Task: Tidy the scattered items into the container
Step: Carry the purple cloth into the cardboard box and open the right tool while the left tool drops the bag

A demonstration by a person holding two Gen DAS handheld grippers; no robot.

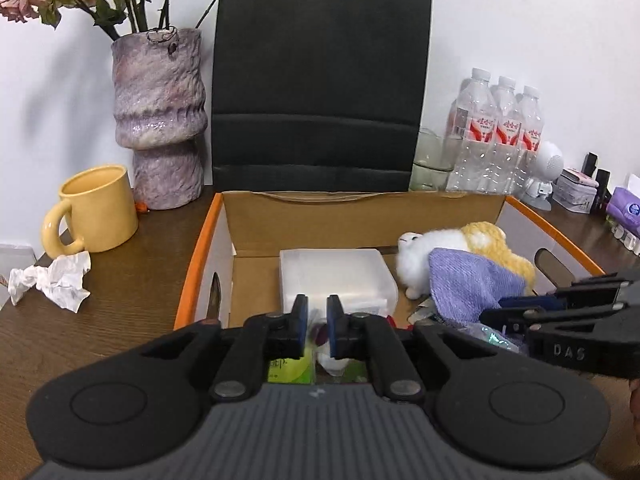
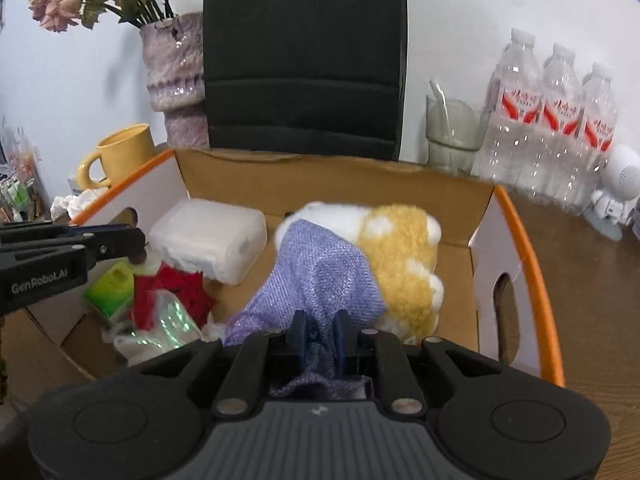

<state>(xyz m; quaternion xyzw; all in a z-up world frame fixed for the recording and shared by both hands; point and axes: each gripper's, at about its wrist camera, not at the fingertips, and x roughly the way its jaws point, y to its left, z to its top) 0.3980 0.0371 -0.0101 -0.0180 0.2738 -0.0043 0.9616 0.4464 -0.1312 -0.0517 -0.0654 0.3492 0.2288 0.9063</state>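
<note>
we hold the right hand-held gripper (image 2: 319, 334) low over the near edge of the cardboard box (image 2: 486, 236), and its blue pads are pinched tight on the purple cloth (image 2: 320, 276). the cloth bunches between the fingers and spreads forward from them, draped over the white and yellow plush toy (image 2: 404, 256), which lies inside the box toward its right side. our left hand-held gripper (image 1: 317, 320) hangs above the left half of the box with a narrow gap between its pads and nothing held in that gap.

beside the toy, farther left in the box, a white plastic container (image 2: 208, 238) sits against the back area. in front of it lie a green packet (image 2: 110, 290), something red (image 2: 176, 292) and a shiny clear wrapper (image 2: 168, 328), all piled close together at the box's near left corner. the box has orange-trimmed side walls with oval handle cut-outs.

outside the box, on the brown worktop (image 1: 120, 280), a yellow mug (image 1: 96, 210) stands to the left with crumpled white paper (image 1: 52, 282) just in front of it. a mottled purple vase (image 1: 160, 116) of dried roses stands behind the mug, and a black paper bag (image 1: 320, 80) rises upright right behind the box. to the right stand three water bottles (image 1: 500, 132) next to a glass jar (image 1: 432, 160).
</note>
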